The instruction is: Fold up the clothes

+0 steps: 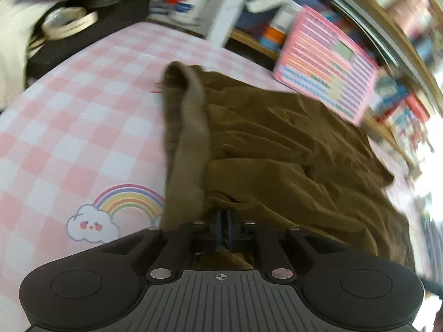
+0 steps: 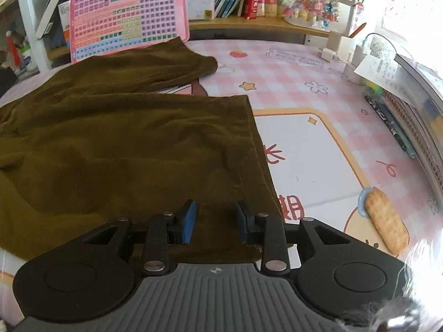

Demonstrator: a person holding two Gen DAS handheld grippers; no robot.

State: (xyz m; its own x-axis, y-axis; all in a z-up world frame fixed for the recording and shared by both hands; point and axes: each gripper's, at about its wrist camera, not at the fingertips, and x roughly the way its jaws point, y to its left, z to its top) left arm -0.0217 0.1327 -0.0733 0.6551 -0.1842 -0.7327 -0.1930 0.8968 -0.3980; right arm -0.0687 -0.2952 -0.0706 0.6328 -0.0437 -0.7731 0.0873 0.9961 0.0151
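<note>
The left tool (image 1: 223, 228) is clamped tight on a bunched edge of the brown garment (image 1: 277, 144), which is seen lifted in a ridge running away from it, with the rest spread off to the right over the pink checked tabletop (image 1: 69, 127). The right tool (image 2: 215, 222) is held released, pads apart, hovering just over the garment's near corner by the straight hem (image 2: 260, 152); nothing is gripped there, so that corner probably gets grabbed next. The long axis looks to be laid across between the two tools. A pink chart board (image 2: 127, 16) is propped at the far edge, partly overlapped by a sleeve (image 2: 177, 58). A biscuit-shaped thing (image 2: 386, 221) is parked well off to the right, not in the way.
</note>
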